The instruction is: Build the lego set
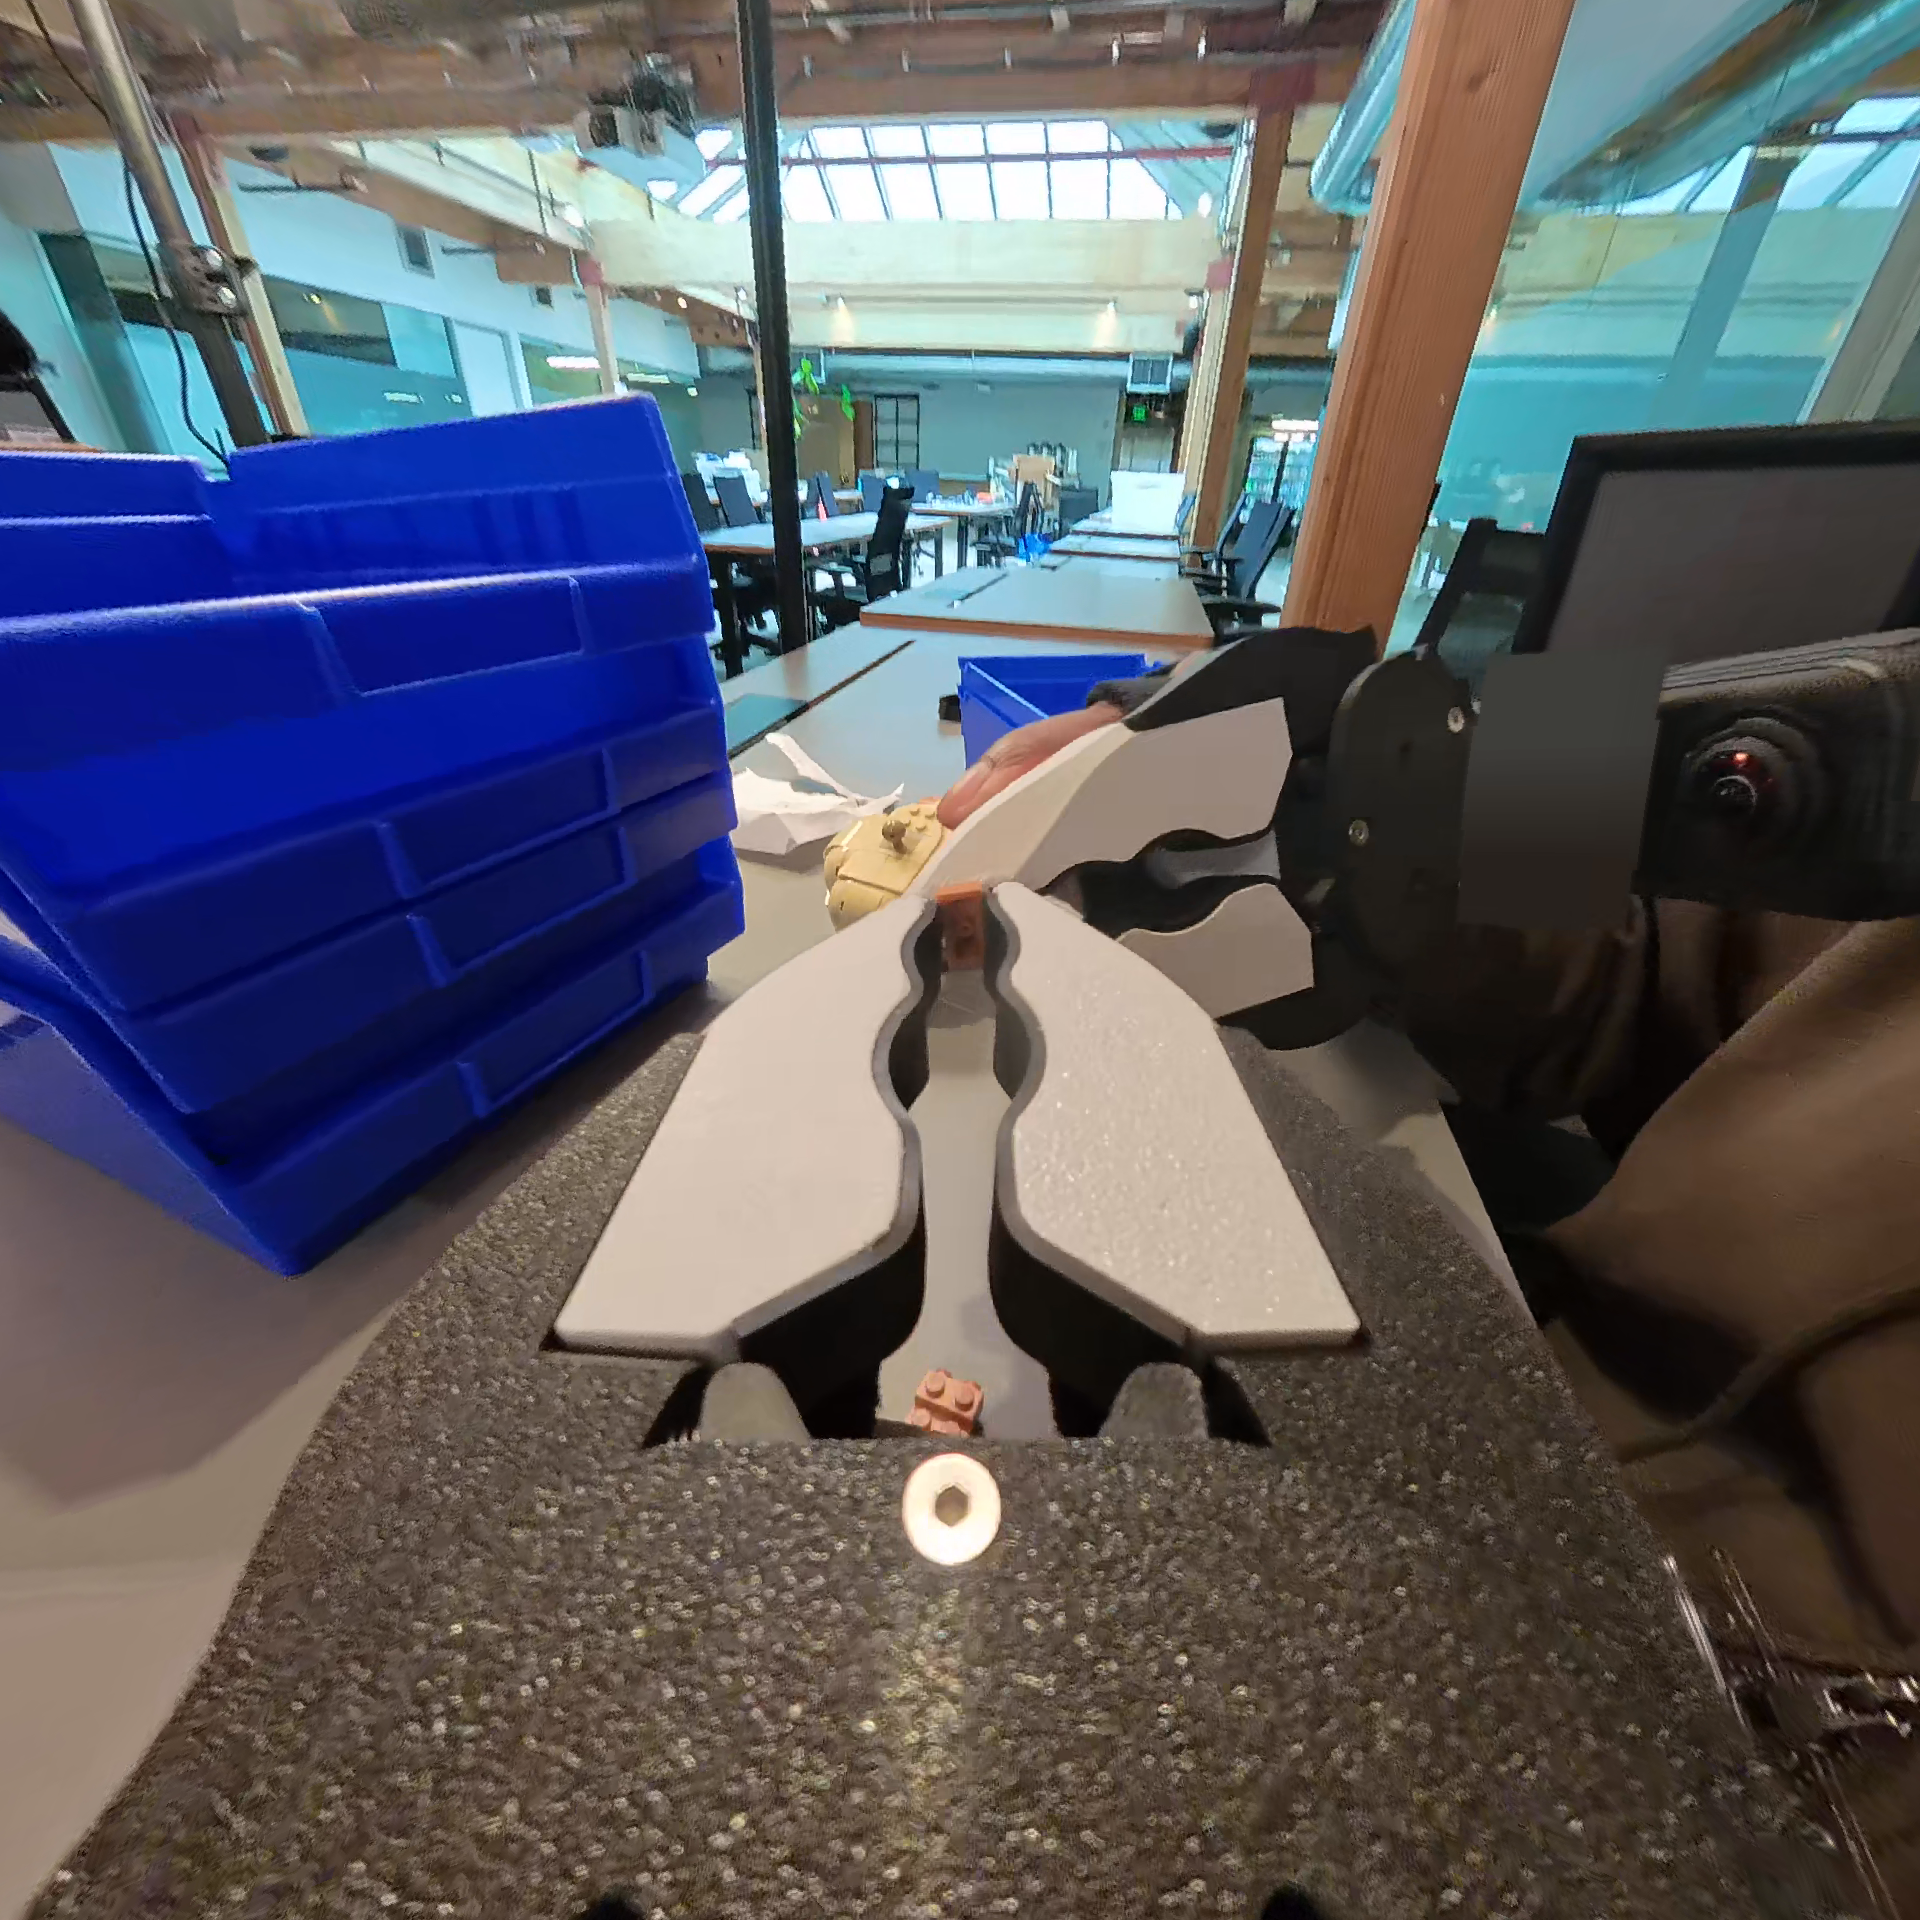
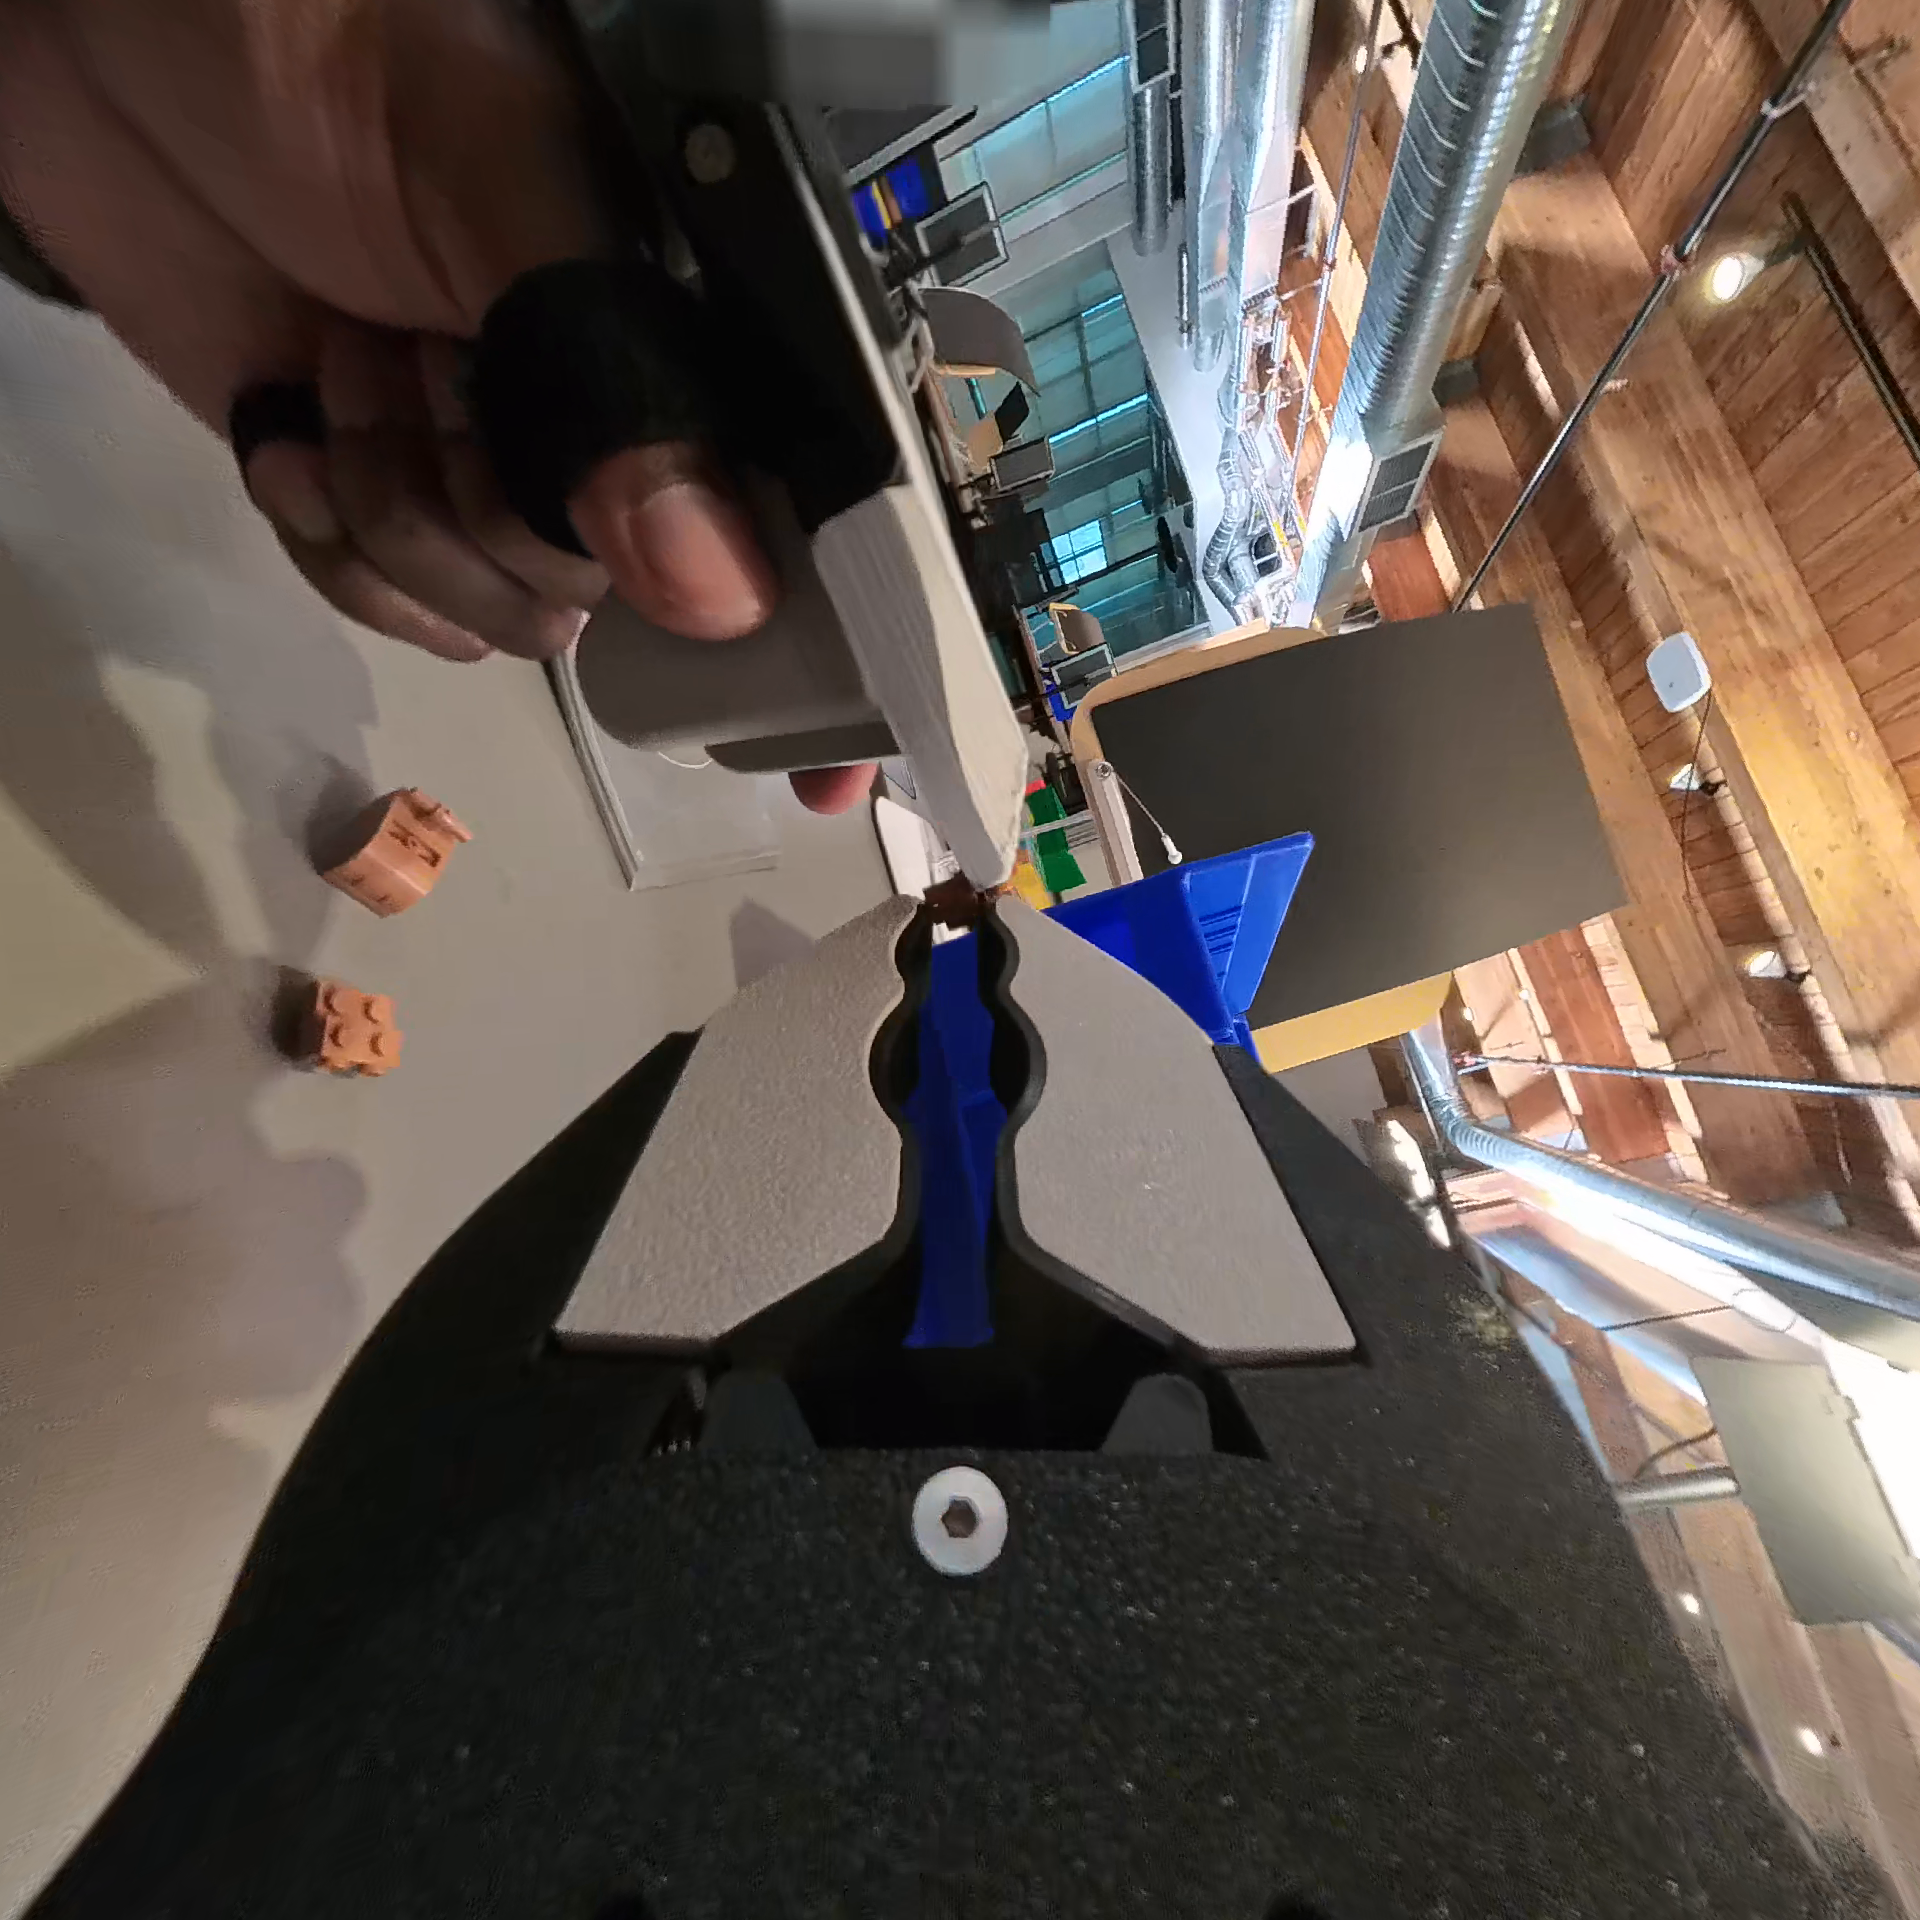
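Observation:
My left gripper [image 1: 961,920] is shut on a small brown lego piece [image 1: 962,933], held above the grey table. My right gripper [image 2: 956,906] is shut on a small brown piece [image 2: 952,900] at the same spot; I cannot tell whether it is one piece or two joined. The two grippers meet tip to tip. In the left wrist view the right gripper's fingers [image 1: 1091,800] come in from the right. In the right wrist view a left gripper finger [image 2: 935,675] comes in from above, with a hand on it. A tan lego build [image 1: 883,862] sits just behind the tips.
Stacked blue bins [image 1: 364,831] stand close on the left, another blue bin [image 1: 1023,691] farther back. Loose brown bricks [image 2: 390,852] [image 2: 348,1023] lie on the table [image 2: 156,1143], one under my left gripper [image 1: 945,1403]. Crumpled white wrapping [image 1: 800,800], a monitor [image 1: 1745,540], a booklet [image 2: 675,821]. My two grippers' fingertips are within a few centimetres of each other.

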